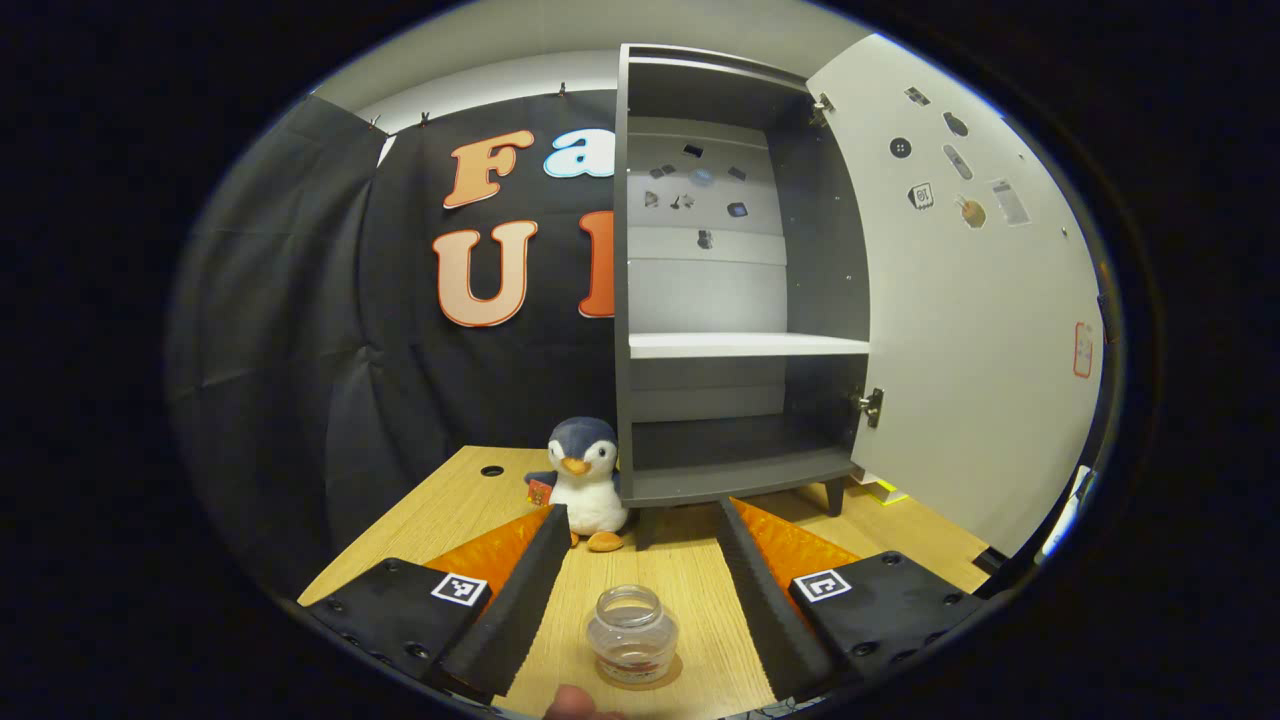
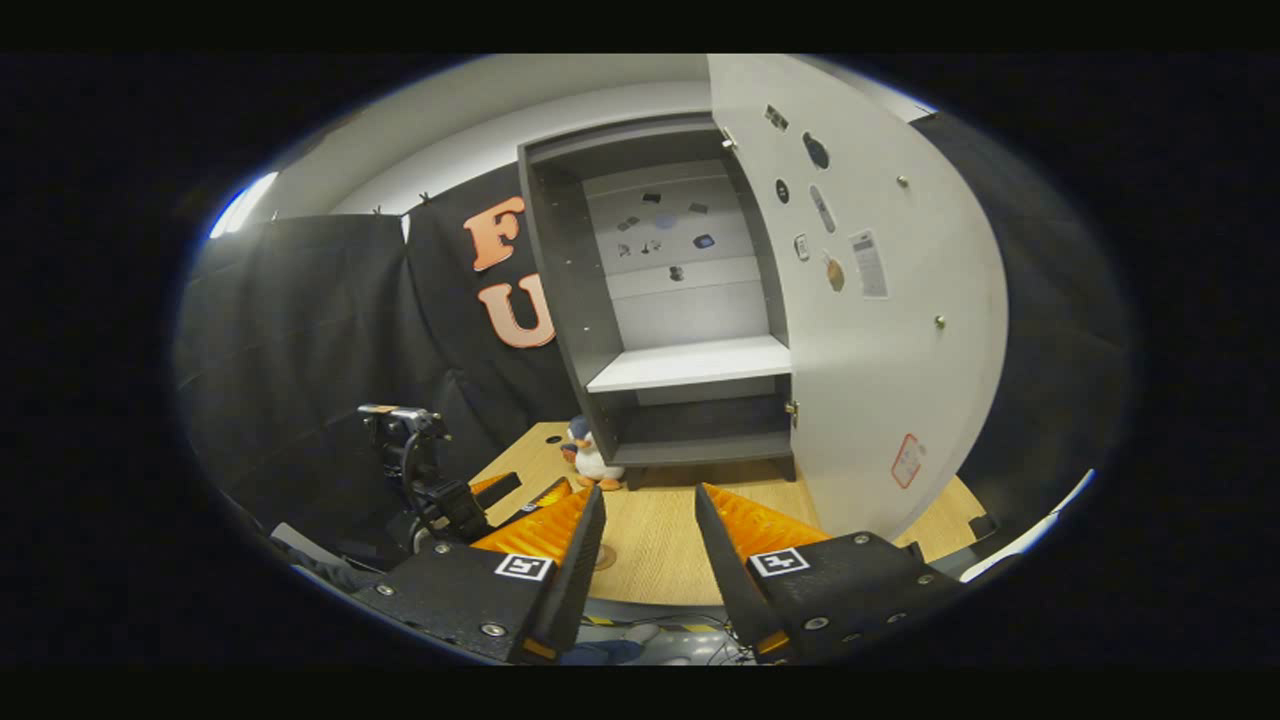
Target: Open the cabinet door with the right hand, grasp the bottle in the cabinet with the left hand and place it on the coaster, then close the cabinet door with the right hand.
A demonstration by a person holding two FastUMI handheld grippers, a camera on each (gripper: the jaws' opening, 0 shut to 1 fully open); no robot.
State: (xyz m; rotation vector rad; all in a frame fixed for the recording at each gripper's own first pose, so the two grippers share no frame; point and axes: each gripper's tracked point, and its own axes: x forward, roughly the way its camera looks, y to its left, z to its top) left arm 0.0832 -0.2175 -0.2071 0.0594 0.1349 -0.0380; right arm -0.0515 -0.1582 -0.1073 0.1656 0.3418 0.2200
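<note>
We see the bottle before the open cabinet, between our left gripper's spread fingers, untouched; right gripper parted; no legible writing.

The wooden surface carries a clear bottle on a round coaster, between the left gripper fingers. Ahead stand a penguin toy and the grey cabinet on short legs.

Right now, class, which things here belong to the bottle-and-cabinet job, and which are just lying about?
Belongs to the job:
bottle, standing on the coaster
cabinet
cabinet door, open
left gripper, open around the bottle
right gripper, open

Just lying about:
toy penguin
stickers inside the cabinet
table
</note>
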